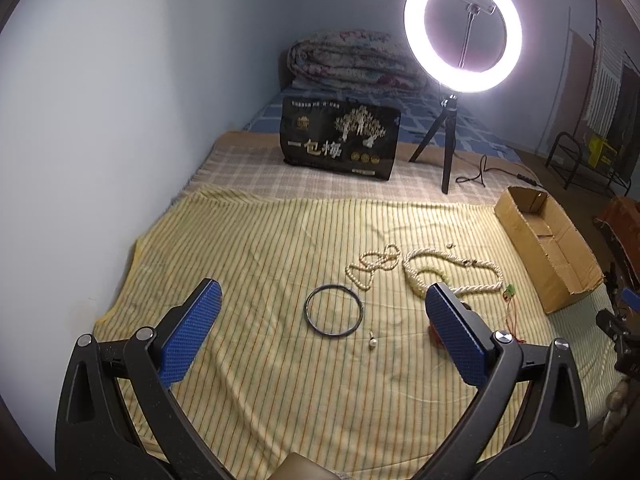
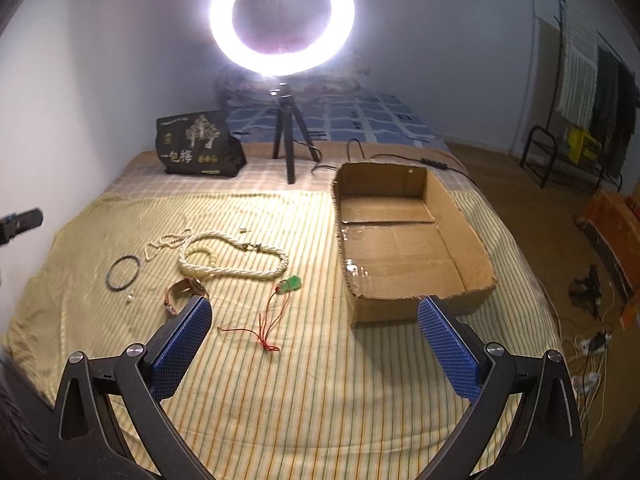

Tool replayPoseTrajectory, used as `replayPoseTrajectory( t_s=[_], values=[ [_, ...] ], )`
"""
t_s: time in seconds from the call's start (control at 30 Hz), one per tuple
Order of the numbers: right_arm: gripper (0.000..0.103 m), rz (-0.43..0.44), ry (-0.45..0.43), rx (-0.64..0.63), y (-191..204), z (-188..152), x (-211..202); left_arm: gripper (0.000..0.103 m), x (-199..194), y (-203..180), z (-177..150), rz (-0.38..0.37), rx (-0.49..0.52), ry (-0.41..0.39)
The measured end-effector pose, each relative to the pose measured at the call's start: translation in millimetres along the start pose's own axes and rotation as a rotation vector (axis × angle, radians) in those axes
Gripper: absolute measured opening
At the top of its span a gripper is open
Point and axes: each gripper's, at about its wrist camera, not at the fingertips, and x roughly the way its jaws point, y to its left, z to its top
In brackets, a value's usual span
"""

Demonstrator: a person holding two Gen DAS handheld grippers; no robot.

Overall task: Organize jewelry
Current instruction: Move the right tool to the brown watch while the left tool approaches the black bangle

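Jewelry lies on a yellow striped cloth (image 1: 260, 360). In the left wrist view: a dark bangle (image 1: 334, 310), a small pearl earring (image 1: 373, 343), a thin bead necklace (image 1: 374, 264), a thick twisted pearl necklace (image 1: 452, 270), a green pendant on red cord (image 1: 509, 291). My left gripper (image 1: 324, 312) is open and empty above the bangle. In the right wrist view: the bangle (image 2: 123, 267), thick necklace (image 2: 236, 258), a watch (image 2: 185, 292), green pendant (image 2: 290, 284), and an open cardboard box (image 2: 468, 240). My right gripper (image 2: 316, 328) is open and empty, near the box's front.
A lit ring light on a tripod (image 1: 448, 148) stands behind the cloth, its cable (image 2: 400, 158) trailing right. A black printed bag (image 1: 340, 138) stands at the back, a folded quilt (image 1: 352, 60) behind it. The bed's right edge drops to a floor with cables (image 2: 588, 344).
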Motion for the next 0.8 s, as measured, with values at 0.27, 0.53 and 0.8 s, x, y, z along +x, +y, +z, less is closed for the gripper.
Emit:
replayPoseTrajectory(
  t_s=[0.27, 0.53, 0.8],
  values=[
    [0.102, 0.088, 0.036, -0.122, 37, -14, 28, 0.077, 48, 25, -11, -0.023, -0.086, 0.163],
    [0.102, 0.084, 0.204, -0.071, 39, -16, 65, 0.061, 84, 32, -24, -0.076, -0.135, 0.277],
    [0.102, 0.051, 0.233, -0.087, 55, -7, 80, 0.045, 113, 44, -18, -0.116, -0.195, 0.339]
  ],
)
